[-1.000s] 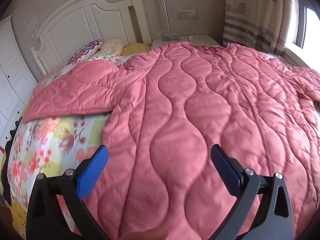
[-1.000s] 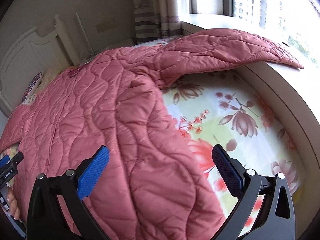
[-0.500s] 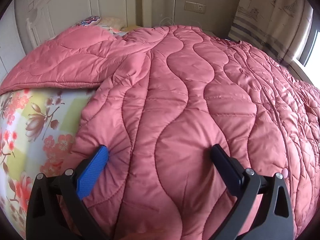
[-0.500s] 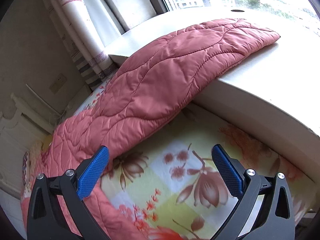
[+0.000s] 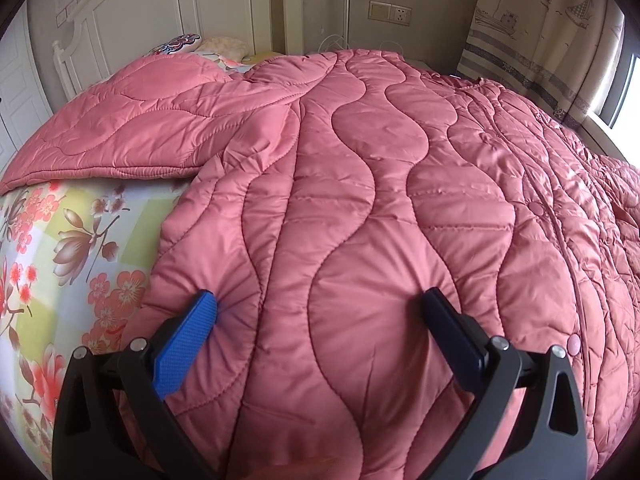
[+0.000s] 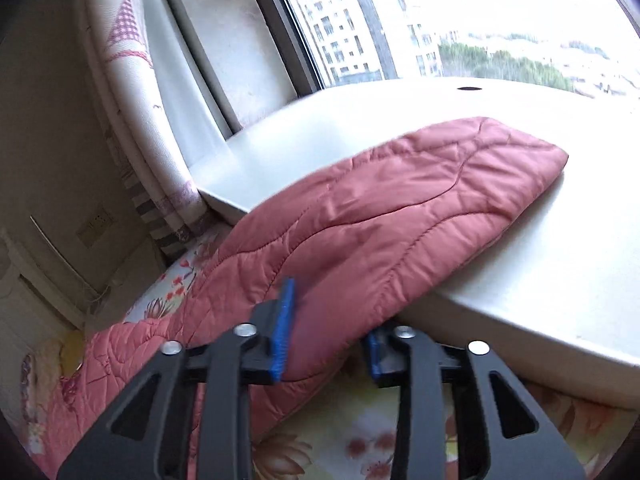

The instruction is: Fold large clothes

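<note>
The left gripper [image 5: 320, 308] stands wide open, both fingertips pressed into the coat [image 5: 360, 200] spread ahead over the bed [image 5: 60, 260]. The right gripper [image 6: 330, 334] is closing on the sleeve [image 6: 400, 208], which stretches ahead onto the sill [image 6: 540, 280].

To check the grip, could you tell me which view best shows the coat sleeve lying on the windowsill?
The right wrist view: the sleeve drapes over the windowsill. The left wrist view shows only the coat's body.

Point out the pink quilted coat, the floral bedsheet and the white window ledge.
pink quilted coat [image 5: 380, 208], left wrist view, body panel
floral bedsheet [image 5: 80, 264], left wrist view, bare patch
white window ledge [image 6: 560, 272], right wrist view, top surface
</note>
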